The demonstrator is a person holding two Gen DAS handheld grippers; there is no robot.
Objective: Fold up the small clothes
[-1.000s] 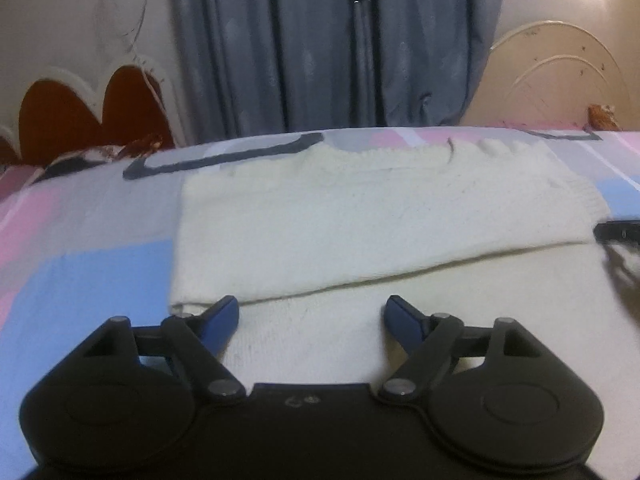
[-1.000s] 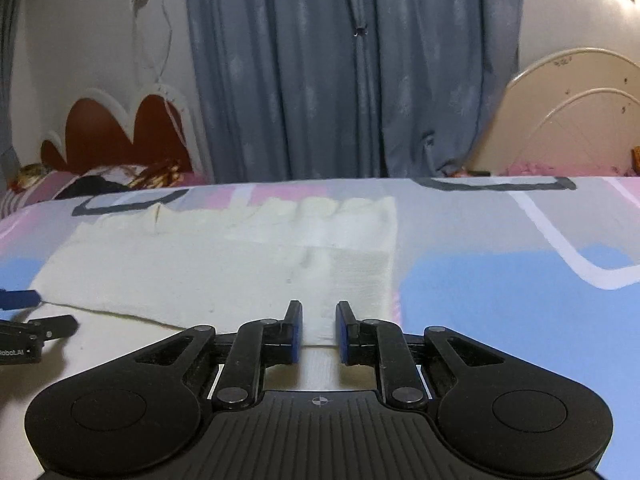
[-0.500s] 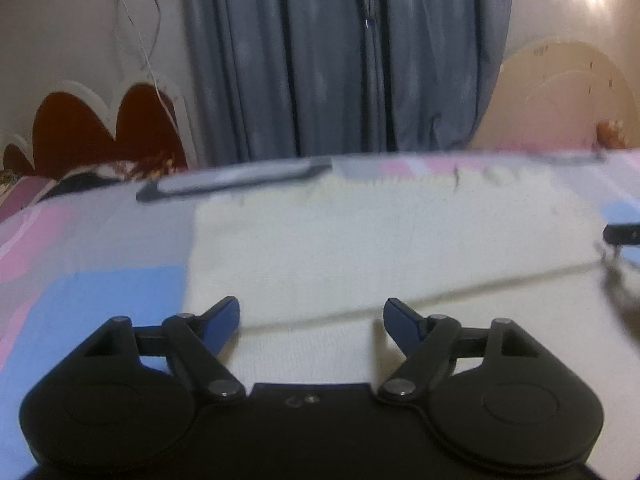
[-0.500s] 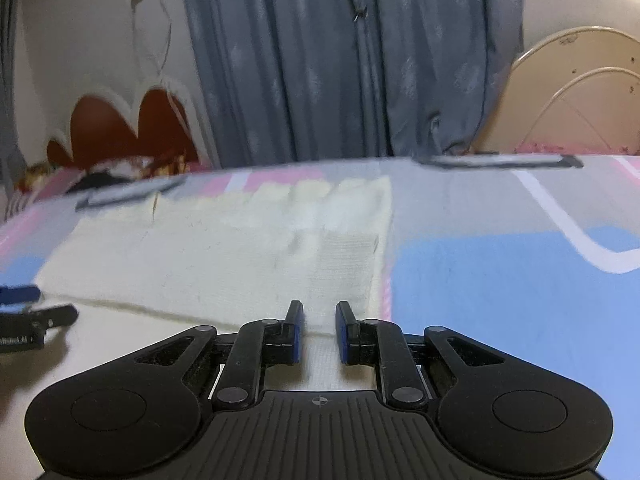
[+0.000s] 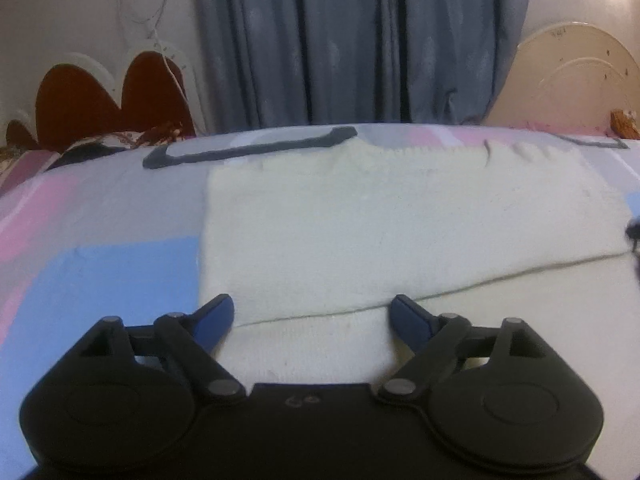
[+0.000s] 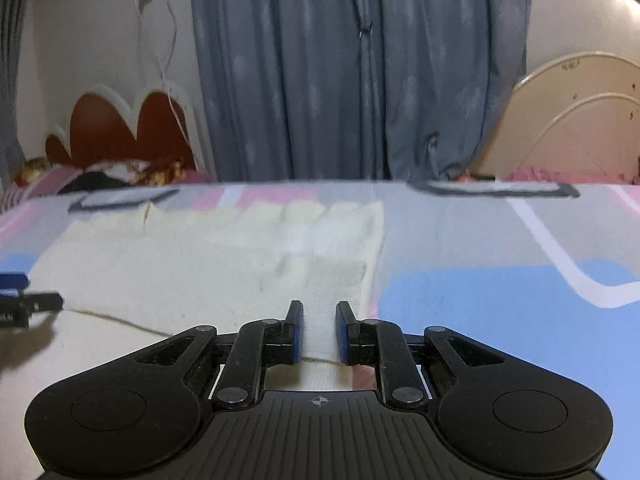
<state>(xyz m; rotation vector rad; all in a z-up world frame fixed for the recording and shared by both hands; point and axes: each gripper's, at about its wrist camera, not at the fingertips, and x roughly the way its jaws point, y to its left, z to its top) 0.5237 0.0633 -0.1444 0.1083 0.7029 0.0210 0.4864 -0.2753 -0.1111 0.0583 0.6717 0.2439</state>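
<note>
I am holding my left gripper (image 5: 312, 316) low over the near part of a cream knitted sweater (image 5: 400, 236) that is lying flat on the bed (image 5: 100, 268). Its jaws are opening, and the blue fingertips (image 5: 216, 314) are standing wide apart over the knit without pressing on it; only the flat fabric shows in the gap. Just ahead of them a folded edge is running across the sweater from left to right, climbing slightly toward the right, with a doubled layer beyond it and a single layer under my fingers.

The sweater's long axis is running across the bed, side to side in both wrist views. Its ribbed, scalloped hem is lying toward the far edge of the bed, close to the grey curtains (image 5: 360, 40). Its left end is stopping square, near a blue patch of the sheet, well short of the red scalloped headboard (image 5: 108, 100).

My right gripper (image 6: 318, 330) is sitting at the sweater's right end, next to the bare blue and pink sheet. Its jaws are standing close together with a narrow gap, and a strip of cream knit is showing between the pads (image 6: 295, 336); I cannot tell whether they are pinching it.
</note>
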